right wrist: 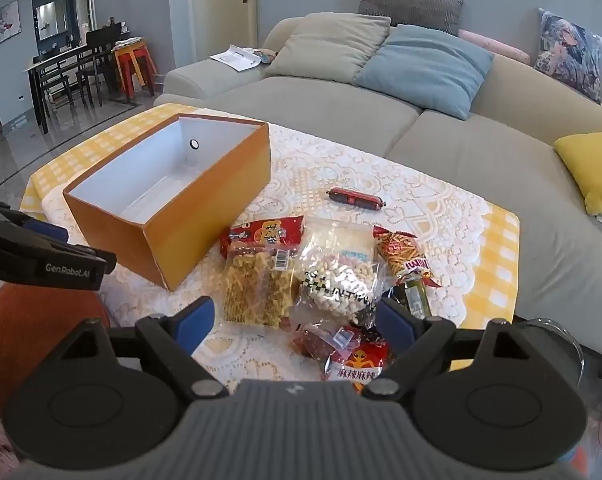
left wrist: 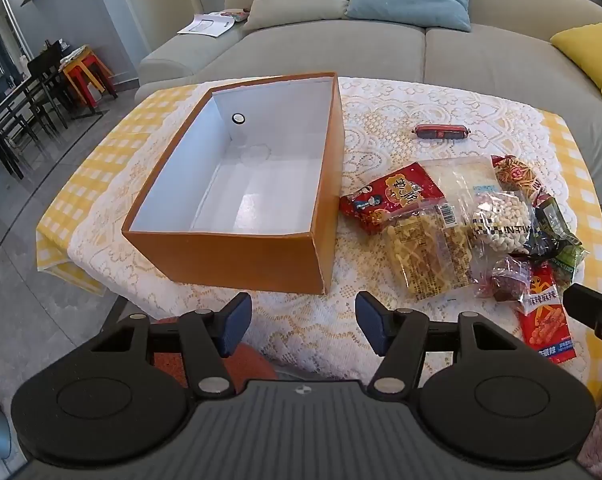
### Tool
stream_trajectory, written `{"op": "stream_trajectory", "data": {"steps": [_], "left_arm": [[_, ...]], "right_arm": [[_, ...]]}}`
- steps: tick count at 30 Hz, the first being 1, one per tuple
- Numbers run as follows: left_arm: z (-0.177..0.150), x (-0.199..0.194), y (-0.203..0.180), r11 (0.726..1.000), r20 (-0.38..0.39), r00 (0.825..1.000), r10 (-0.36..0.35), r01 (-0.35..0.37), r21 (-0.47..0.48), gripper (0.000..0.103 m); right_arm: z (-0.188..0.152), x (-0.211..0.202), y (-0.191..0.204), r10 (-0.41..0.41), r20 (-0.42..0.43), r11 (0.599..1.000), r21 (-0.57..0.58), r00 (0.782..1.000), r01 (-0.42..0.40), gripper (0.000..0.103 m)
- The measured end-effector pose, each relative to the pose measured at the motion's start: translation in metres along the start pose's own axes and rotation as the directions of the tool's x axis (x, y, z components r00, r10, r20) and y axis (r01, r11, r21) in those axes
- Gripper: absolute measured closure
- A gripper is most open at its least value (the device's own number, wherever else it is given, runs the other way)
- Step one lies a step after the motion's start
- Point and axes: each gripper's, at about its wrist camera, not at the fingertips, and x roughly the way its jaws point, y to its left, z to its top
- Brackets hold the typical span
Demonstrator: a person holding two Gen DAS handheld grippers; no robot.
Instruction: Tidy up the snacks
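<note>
Both grippers, left [left wrist: 303, 324] and right [right wrist: 293, 326], released, empty; snack bags [right wrist: 341, 284] look light, crinkly, slippery, so pinch a sealed edge, box [left wrist: 237, 184] empty.

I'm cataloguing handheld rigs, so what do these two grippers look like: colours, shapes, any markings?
The left gripper and the right gripper match: black linkage arms with silver pivot pins, blue pads on the fingers, two round black discs and a ribbed grey body bearing a small logo. In the right wrist view, the left gripper's side reads "GenRobot.AI" in white. No cables or sleeves show.
</note>
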Motion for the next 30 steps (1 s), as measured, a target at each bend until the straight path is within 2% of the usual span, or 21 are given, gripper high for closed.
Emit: {"op": "stream_trajectory", "data": {"steps": [30], "left_arm": [[-0.0011, 0.0014, -0.0066, 0.999, -0.018, 0.999, -0.028, 0.028, 0.021, 0.032]], "right_arm": [[-0.0043, 0.0066, 0.0094, 0.005, -0.060, 0.999, -0.052, 0.998, -0.009, 0.017]]}}
